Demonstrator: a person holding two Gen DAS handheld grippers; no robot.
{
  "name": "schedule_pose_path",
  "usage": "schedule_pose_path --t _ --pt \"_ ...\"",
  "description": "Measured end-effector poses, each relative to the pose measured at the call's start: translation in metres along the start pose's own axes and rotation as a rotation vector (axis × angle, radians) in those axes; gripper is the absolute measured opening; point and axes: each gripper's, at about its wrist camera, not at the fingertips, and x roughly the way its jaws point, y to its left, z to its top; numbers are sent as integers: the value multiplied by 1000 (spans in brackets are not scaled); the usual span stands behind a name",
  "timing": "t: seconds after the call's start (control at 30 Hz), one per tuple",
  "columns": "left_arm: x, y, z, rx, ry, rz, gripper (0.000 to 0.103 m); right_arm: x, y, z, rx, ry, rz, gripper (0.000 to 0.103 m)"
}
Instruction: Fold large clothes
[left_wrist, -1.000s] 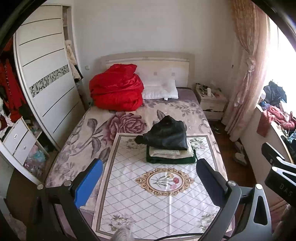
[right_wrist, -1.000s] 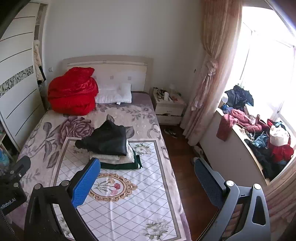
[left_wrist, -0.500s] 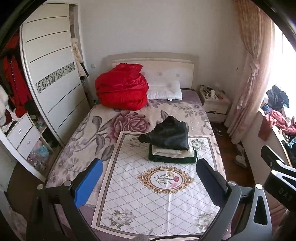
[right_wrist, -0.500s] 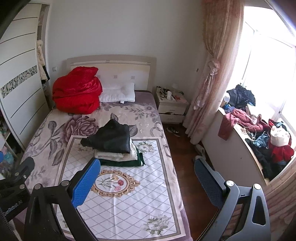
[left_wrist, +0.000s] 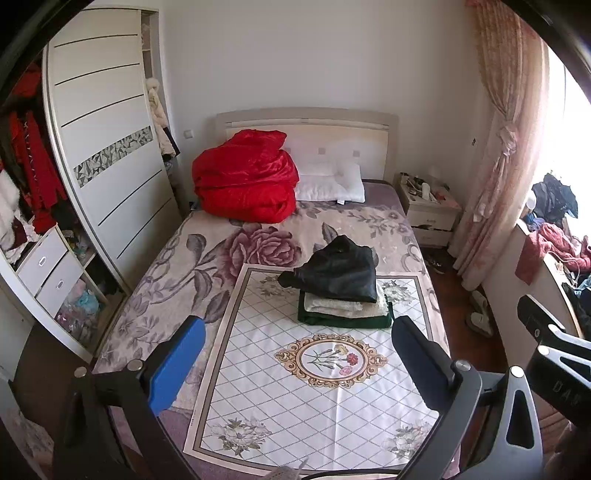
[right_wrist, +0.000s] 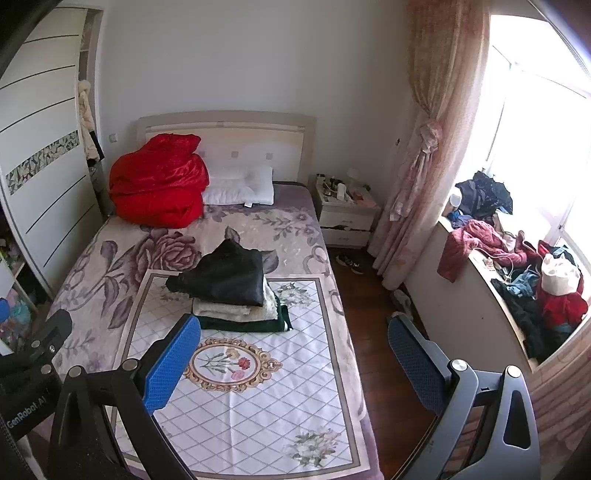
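Observation:
A stack of folded clothes (left_wrist: 345, 306) lies on a white diamond-patterned mat (left_wrist: 317, 398) on the bed: a black garment (left_wrist: 336, 271) on top, a cream one under it, a dark green one at the bottom. The stack also shows in the right wrist view (right_wrist: 236, 295). My left gripper (left_wrist: 295, 362) is open and empty, held well back above the foot of the bed. My right gripper (right_wrist: 295, 360) is open and empty, over the bed's right edge and the floor. A pile of unfolded clothes (right_wrist: 517, 266) lies on the window ledge.
A red quilt (left_wrist: 245, 182) and a white pillow (left_wrist: 330, 182) lie at the headboard. A wardrobe (left_wrist: 107, 147) stands left of the bed, a nightstand (left_wrist: 428, 210) right of it. A curtain (right_wrist: 424, 147) hangs by the window. Shoes (right_wrist: 349, 262) lie on the wooden floor.
Both grippers have drawn back and up from the bed, so the stack looks smaller and more of the wardrobe shows. Both stay open and empty.

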Motion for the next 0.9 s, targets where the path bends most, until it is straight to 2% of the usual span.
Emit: schedule_pose_path --t 0.9 --pt "-3 4 9 -3 -15 16 103 4 0 5 -2 -3 8 103"
